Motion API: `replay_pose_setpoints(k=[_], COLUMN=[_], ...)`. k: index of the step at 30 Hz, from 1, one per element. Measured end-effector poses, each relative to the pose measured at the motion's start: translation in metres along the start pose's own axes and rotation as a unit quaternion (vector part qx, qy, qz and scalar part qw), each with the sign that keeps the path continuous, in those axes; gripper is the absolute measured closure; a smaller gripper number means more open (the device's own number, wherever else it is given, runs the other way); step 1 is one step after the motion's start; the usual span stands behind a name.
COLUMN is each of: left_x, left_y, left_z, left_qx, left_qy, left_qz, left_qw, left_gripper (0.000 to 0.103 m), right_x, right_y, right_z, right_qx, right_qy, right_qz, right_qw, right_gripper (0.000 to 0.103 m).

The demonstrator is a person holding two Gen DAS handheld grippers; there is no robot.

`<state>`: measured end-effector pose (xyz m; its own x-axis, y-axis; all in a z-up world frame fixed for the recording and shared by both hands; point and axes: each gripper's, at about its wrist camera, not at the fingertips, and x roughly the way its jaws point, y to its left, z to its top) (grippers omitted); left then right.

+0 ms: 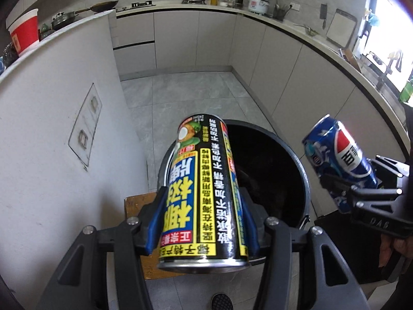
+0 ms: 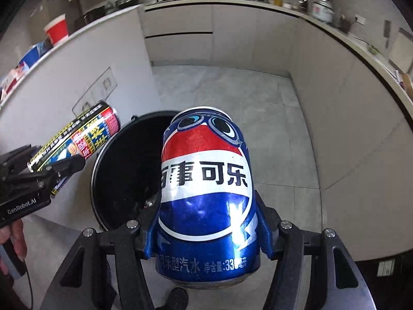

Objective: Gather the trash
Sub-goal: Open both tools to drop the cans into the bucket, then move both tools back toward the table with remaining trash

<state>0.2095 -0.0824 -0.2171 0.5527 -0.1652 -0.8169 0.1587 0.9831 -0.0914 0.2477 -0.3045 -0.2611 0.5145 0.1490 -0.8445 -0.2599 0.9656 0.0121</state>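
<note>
— Grey-tiled kitchen floor (image 1: 180, 95), pale cabinets along the back, a desk (image 1: 59, 41) on the left with a red paper cup (image 1: 24, 31) on top. And lower down?

— Black trash bin (image 1: 271, 160) on the floor, mouth open, dark inside.

— Left claw (image 1: 204, 193)?

— Closed part-way on a tall black-and-yellow can (image 1: 204, 180), blue pads pressed against both sides, can tilted forward, its far end above the near rim of the bin.

— And further right?

— Right claw (image 2: 207, 206), likewise clamped part-way, gripping a blue cola can (image 2: 206, 193) by its lower half. Can tilted, top end pointing toward the bin, hanging just beside the rim on the right.

— Cans touching?

— No, well apart, bin mouth between them. Neither inside the bin yet.

— Anything of the person?

— Only fingers (image 2: 14, 235) around the left handle.
</note>
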Motion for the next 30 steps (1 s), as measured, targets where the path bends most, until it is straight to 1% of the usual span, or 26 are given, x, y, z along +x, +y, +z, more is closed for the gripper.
replay_pose_setpoints(k=[3,7,9,11,12,13,14,15,17,21,25,30], left_x=[0.008,0.012,0.012,0.014,0.016,0.017,0.014,0.008,0.000,-0.010,-0.016,-0.018], left_y=[-0.009,-0.007,-0.007,-0.006,-0.004,0.000,0.003,0.007,0.011,0.010,0.006,0.007], left_z=[0.000,0.000,0.001,0.002,0.002,0.002,0.001,0.000,-0.001,-0.001,0.001,0.003], left_qx=[-0.006,-0.023,-0.031,-0.037,-0.049,-0.062,-0.071,-0.076,-0.076,-0.071,-0.066,-0.057], left_qy=[0.004,0.003,0.004,0.008,0.013,0.019,0.017,0.009,0.004,-0.004,-0.004,-0.005], left_qz=[0.003,0.012,0.005,-0.022,-0.027,-0.020,-0.018,-0.015,0.000,0.022,0.030,0.031], left_qw=[1.0000,0.9997,0.9995,0.9990,0.9984,0.9977,0.9972,0.9969,0.9971,0.9973,0.9974,0.9979], left_gripper=[0.049,0.049,0.049,0.048,0.044,0.032,0.027,0.027,0.027,0.027,0.025,0.025], right_x=[0.010,0.018,0.019,0.023,0.027,0.037,0.042,0.041,0.034,0.024,0.020,0.009], right_y=[0.001,0.000,0.003,0.006,0.008,0.011,0.011,0.008,-0.001,-0.010,-0.013,-0.016], right_z=[-0.002,0.000,0.004,0.010,0.011,0.012,0.011,0.010,0.007,0.003,0.003,-0.005], right_qx=[-0.007,-0.021,-0.032,-0.044,-0.056,-0.070,-0.074,-0.073,-0.059,-0.035,-0.022,-0.003], right_qy=[0.003,0.002,0.000,-0.002,0.002,0.021,0.030,0.027,0.021,0.013,0.016,0.010], right_qz=[0.009,0.019,0.026,0.038,0.045,0.024,-0.006,-0.007,0.017,0.024,0.024,0.024], right_qw=[1.000,1.000,0.999,0.998,0.997,0.997,0.997,0.997,0.998,0.999,0.999,1.000], right_gripper=[0.040,0.040,0.040,0.040,0.034,0.018,0.018,0.018,0.018,0.018,0.018,0.018])
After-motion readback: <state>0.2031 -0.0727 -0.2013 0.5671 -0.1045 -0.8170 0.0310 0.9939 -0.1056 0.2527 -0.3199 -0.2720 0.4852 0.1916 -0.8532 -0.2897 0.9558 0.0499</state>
